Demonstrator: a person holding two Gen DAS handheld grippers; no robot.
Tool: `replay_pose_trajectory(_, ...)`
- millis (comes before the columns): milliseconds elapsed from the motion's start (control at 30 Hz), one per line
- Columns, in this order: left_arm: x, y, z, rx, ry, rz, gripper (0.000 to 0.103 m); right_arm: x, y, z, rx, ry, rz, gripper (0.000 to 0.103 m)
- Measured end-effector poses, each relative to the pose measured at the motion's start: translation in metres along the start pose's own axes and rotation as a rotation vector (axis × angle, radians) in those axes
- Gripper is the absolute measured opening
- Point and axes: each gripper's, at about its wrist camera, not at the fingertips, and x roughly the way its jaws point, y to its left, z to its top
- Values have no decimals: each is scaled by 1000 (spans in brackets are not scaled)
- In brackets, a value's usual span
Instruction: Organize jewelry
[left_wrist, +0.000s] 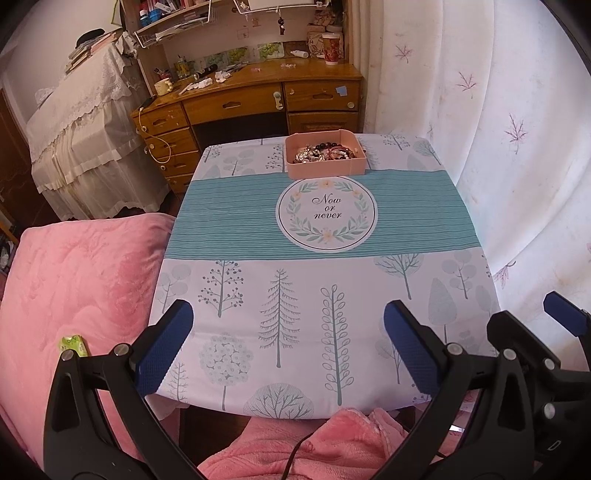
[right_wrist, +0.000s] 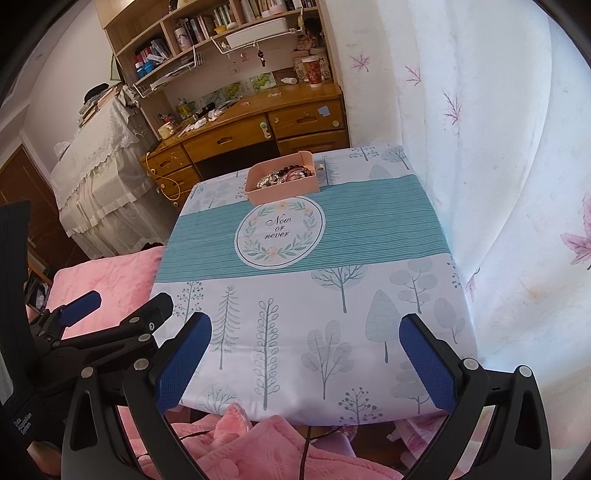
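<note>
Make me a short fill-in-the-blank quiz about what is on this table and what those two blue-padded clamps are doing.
The square pink plastic tray heaped with jewelry sits at the table's ____ edge.
The round emblem on the tree-patterned tablecloth reads "Now or ____".
Both the left gripper and the right gripper are ____, holding nothing.

Missing words: far; never; open
</note>
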Motion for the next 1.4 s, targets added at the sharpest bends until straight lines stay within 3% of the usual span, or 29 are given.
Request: replay_pose_trajectory(1400, 4, -6, -3, -7, 13, 13, 102, -5, -1, 0, -6, 13, -22, 102)
